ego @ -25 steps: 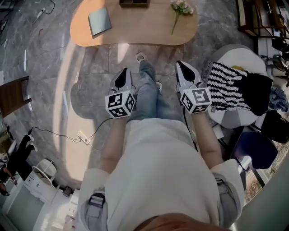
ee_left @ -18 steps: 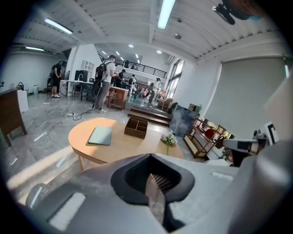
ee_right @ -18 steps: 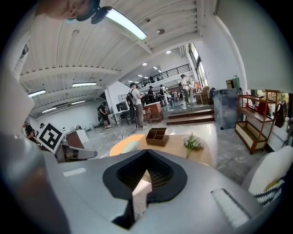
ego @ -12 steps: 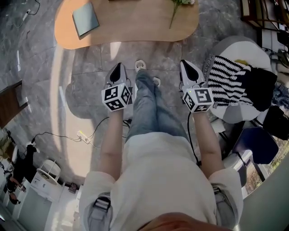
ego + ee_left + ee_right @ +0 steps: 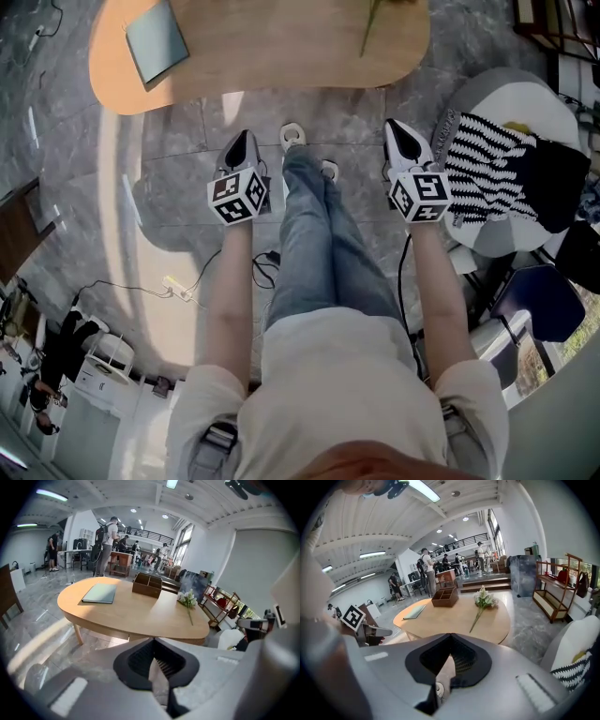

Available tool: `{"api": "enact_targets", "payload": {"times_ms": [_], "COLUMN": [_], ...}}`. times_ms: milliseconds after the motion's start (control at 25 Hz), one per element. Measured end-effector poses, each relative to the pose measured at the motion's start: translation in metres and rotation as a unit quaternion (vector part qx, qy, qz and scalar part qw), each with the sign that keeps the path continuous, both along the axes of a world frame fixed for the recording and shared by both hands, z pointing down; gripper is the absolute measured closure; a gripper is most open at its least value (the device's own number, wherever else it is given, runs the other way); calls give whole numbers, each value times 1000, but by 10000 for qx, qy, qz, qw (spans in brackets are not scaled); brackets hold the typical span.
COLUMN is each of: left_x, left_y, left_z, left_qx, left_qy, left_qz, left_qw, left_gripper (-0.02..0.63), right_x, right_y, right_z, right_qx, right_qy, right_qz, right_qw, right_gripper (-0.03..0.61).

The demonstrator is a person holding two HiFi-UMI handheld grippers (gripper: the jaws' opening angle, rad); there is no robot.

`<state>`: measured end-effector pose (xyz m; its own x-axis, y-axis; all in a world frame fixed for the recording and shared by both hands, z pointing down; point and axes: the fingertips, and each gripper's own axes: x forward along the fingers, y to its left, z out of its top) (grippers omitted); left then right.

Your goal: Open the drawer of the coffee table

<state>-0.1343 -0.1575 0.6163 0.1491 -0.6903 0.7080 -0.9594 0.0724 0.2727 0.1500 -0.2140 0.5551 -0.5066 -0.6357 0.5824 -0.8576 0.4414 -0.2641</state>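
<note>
The coffee table (image 5: 272, 52) is a light wooden oval at the top of the head view, bearing a grey-green book (image 5: 156, 37) and a flower stem (image 5: 373, 28). My left gripper (image 5: 242, 139) and right gripper (image 5: 394, 126) hang shut over the floor just short of its near edge, one each side of the person's legs (image 5: 314, 234). In the left gripper view the table (image 5: 133, 616) lies ahead beyond the shut gripper (image 5: 153, 643), with a pale panel under its top; no drawer handle shows. The right gripper (image 5: 449, 641) is shut too, holding nothing.
A wooden organiser box (image 5: 147, 584) and white flowers (image 5: 188, 599) lie on the table. A round white seat with a striped throw (image 5: 497, 173) stands right of the right gripper. A power strip (image 5: 174, 287) and cables trail on the floor at left. People stand far behind.
Both grippers have sunk toward the floor and edged nearer the table's near edge. Their jaws stayed shut. The table has slid up and left in the head view.
</note>
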Motion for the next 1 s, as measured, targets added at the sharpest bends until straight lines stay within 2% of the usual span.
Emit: {"api": "enact_targets", "payload": {"times_ms": [240,520,680,1000], "left_x": [-7,-17,-17,-14], "left_y": [-7,-30,-43,-63], "left_z": [52,103,131,164], "left_qx": [-222,-260,-345,-346], "left_qy": [-115,-16,81,-244], "left_qz": [330,630,662,1269], "left_qw": [9991,9977,9972,9910], "left_gripper": [589,460,345,201], "right_x": [7,8,16,34], "right_y": [-3,-15,-22,-38], "right_z": [66,129,160,211], "right_qx": [-396,-701,-862,-1135], "right_qy": [170,405,576,958], "right_qz": [-29,-62,-53,153], "right_qw": [9991,9967,9946,9888], "right_gripper": [577,507,449,343]}}
